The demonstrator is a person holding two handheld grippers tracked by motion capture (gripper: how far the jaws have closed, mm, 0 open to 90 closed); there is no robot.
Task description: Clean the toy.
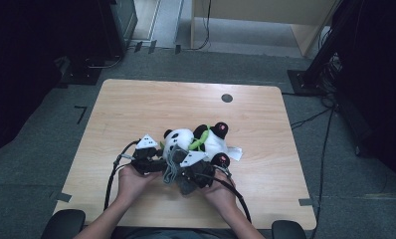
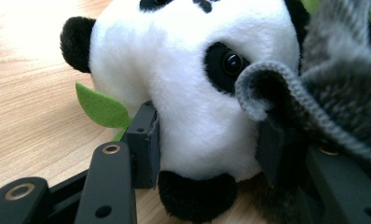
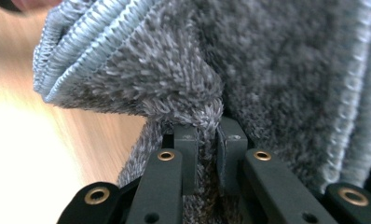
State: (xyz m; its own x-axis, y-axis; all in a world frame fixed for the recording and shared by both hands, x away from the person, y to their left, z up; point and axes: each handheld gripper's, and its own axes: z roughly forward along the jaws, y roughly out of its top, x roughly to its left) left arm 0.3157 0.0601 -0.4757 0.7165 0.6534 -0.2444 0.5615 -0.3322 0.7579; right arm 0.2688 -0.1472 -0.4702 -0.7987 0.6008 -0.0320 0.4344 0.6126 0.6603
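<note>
While left gripper (image 2: 207, 144) clamps panda head (image 2: 193, 93), right gripper (image 3: 206, 154) pinches grey cloth (image 3: 267, 70) just beside

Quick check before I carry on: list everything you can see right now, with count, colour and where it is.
Plush panda: one, black and white with green leaves, lying mid-table; its head sits clamped between the left gripper's fingers.
Cloth: one, grey, fuzzy with a ribbed edge, bunched at the panda's near side, pinched by the right gripper.
Table: one, light wood, with a dark round hole near the far edge.
Left gripper: black, shut on the panda's head.
Right gripper: black, shut on the cloth.
Hands: two, at the near table edge.
</note>
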